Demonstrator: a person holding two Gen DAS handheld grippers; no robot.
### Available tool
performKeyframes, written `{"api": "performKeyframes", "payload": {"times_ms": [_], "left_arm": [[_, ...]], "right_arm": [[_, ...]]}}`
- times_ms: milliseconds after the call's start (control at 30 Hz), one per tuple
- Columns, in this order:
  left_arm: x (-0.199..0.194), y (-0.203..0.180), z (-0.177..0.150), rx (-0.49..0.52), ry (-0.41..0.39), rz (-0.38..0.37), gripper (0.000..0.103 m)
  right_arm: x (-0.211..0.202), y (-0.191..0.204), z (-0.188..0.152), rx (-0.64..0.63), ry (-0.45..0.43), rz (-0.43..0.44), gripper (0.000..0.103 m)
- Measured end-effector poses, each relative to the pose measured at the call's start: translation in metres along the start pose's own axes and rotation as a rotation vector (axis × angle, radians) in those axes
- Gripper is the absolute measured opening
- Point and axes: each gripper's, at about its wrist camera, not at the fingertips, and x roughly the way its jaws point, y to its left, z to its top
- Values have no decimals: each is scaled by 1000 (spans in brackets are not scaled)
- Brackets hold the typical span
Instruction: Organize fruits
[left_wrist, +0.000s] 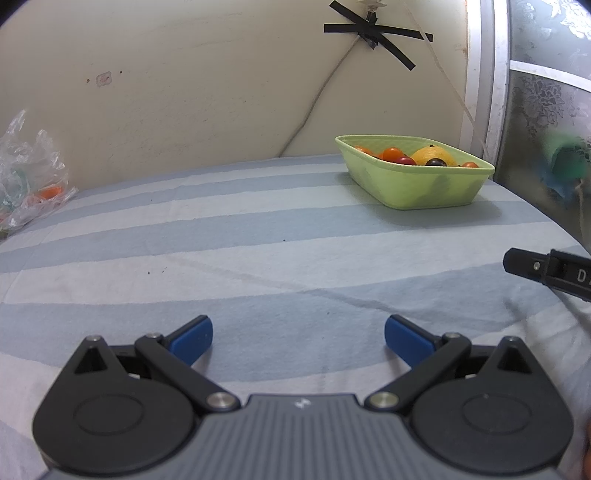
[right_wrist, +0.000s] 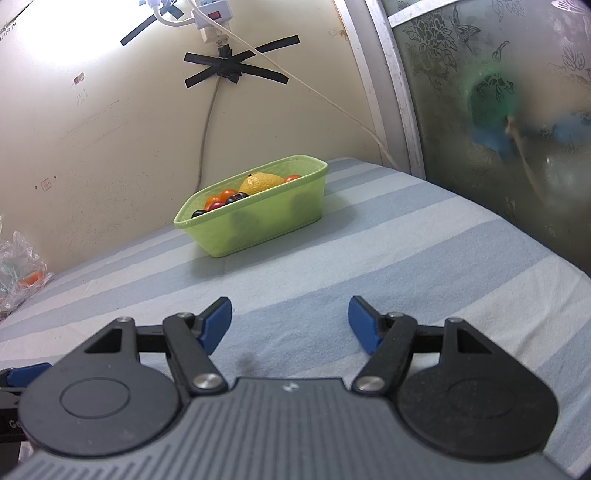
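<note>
fruits (right_wrist: 236, 194) sit in the green basket (right_wrist: 258, 225) on the striped cloth (right_wrist: 369, 258). left gripper (left_wrist: 298, 338) and right gripper (right_wrist: 290, 321) gape wide, holding nothing.

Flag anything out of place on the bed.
One thing: a crumpled plastic bag at the far left edge holds something orange, apart from the green basket where the other fruit sits. Nothing is spilled or tipped.

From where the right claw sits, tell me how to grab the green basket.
Grip the green basket by its near long rim, coming from above and in front, one finger inside and one outside. The wall is thin and upright, the body looks too wide to span, and fruit fills the middle.
</note>
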Motion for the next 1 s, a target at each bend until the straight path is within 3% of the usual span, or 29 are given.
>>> {"api": "performKeyframes", "payload": {"times_ms": [400, 700, 1000], "left_arm": [[3, 2, 1, -1, 10, 8, 103], [-9, 8, 0, -29, -43, -1, 103], [-32, -3, 7, 55, -138, 61, 103]], "right_arm": [[0, 0, 0, 0, -1, 0, 72], [-1, 0, 0, 3, -3, 3, 72], [-1, -1, 0, 3, -4, 3, 72]]}}
